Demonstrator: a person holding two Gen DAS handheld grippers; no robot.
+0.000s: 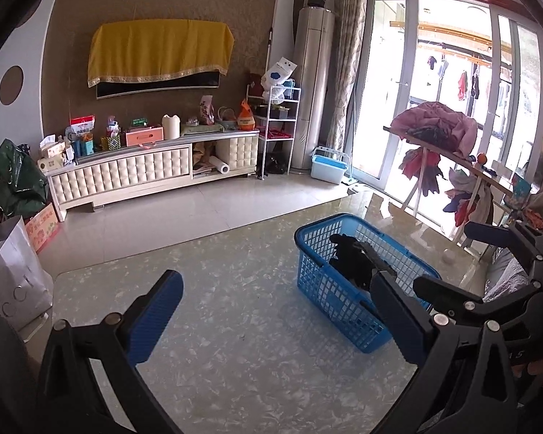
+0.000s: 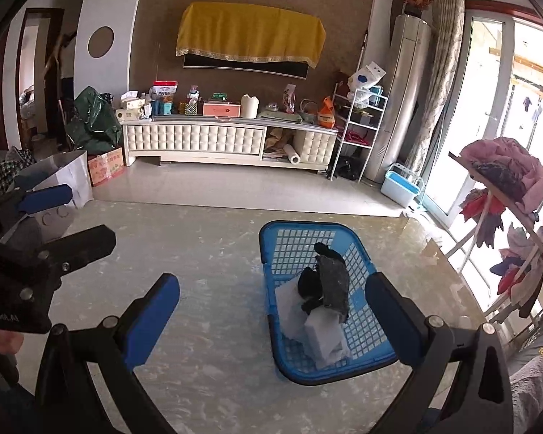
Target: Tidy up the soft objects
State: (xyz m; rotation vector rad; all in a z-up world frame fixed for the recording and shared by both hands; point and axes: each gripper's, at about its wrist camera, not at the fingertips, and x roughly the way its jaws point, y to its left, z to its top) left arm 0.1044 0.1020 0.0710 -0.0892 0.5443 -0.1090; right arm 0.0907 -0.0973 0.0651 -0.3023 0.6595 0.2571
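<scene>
Jaws of both the left gripper (image 1: 271, 320) and right gripper (image 2: 271, 320) gape empty above the bench (image 2: 213, 278), the basket (image 2: 271, 233) already holding dark and white cloths (image 2: 325, 289), so the sorting looks nearly finished.

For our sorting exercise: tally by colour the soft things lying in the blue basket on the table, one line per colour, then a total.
Seen from the right wrist, in the basket:
Black: 1
Dark grey: 1
White: 2
Total: 4
The pieces overlap, so more may be hidden underneath.
</scene>
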